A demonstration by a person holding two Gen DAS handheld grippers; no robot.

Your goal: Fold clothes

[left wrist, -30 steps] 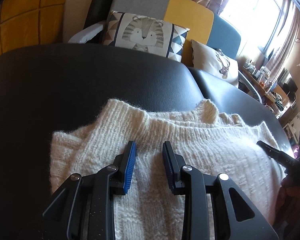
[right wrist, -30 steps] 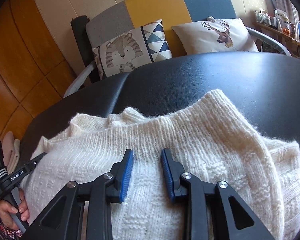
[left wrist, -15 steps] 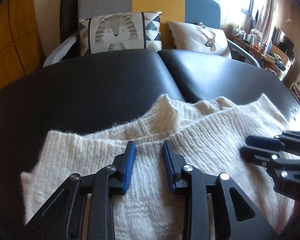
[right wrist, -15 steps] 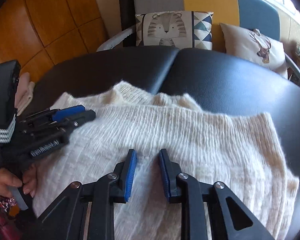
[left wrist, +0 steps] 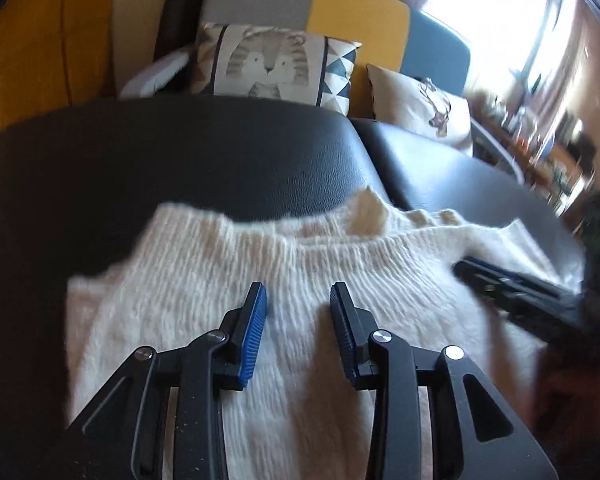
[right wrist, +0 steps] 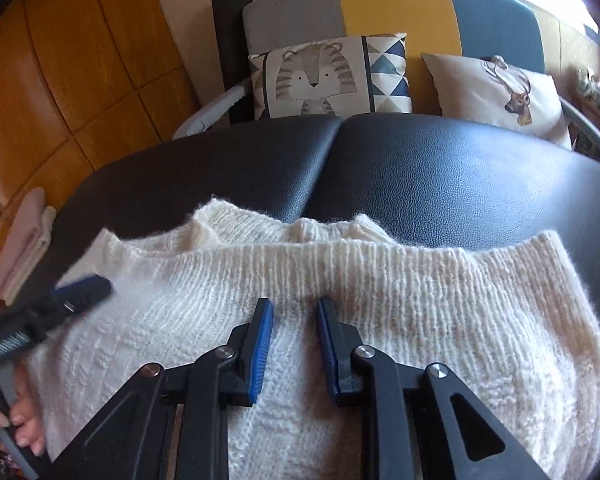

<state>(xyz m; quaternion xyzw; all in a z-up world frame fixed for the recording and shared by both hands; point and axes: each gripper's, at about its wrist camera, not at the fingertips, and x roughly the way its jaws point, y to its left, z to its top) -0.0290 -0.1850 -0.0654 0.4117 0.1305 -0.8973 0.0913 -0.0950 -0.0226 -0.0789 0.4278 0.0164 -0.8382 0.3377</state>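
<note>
A cream knitted sweater (left wrist: pixel 204 280) (right wrist: pixel 440 300) lies folded on a black leather surface (left wrist: pixel 180 152) (right wrist: pixel 460 168), its ribbed edge towards the far side. My left gripper (left wrist: pixel 298 288) hovers over the sweater's middle, open, with nothing between its blue pads. My right gripper (right wrist: pixel 294 302) stands a little narrower, also open and empty, just short of the ribbed edge. In the left wrist view the right gripper (left wrist: pixel 500 284) shows blurred at the right. The right wrist view has the left gripper (right wrist: pixel 80 292) at the left edge, over the sweater's left side.
Behind the leather surface stands a grey, yellow and blue sofa (right wrist: pixel 396 4) with a tiger cushion (right wrist: pixel 316 80) and a deer cushion (right wrist: pixel 500 88). Folded pink and white cloths (right wrist: pixel 20 240) lie at the left. A hand (right wrist: pixel 24 428) grips the left tool. A cluttered shelf sits far right.
Both grippers have slid sideways over the sweater and rolled. The left gripper now sits lower and further left in the right wrist view. The sweater has not visibly shifted.
</note>
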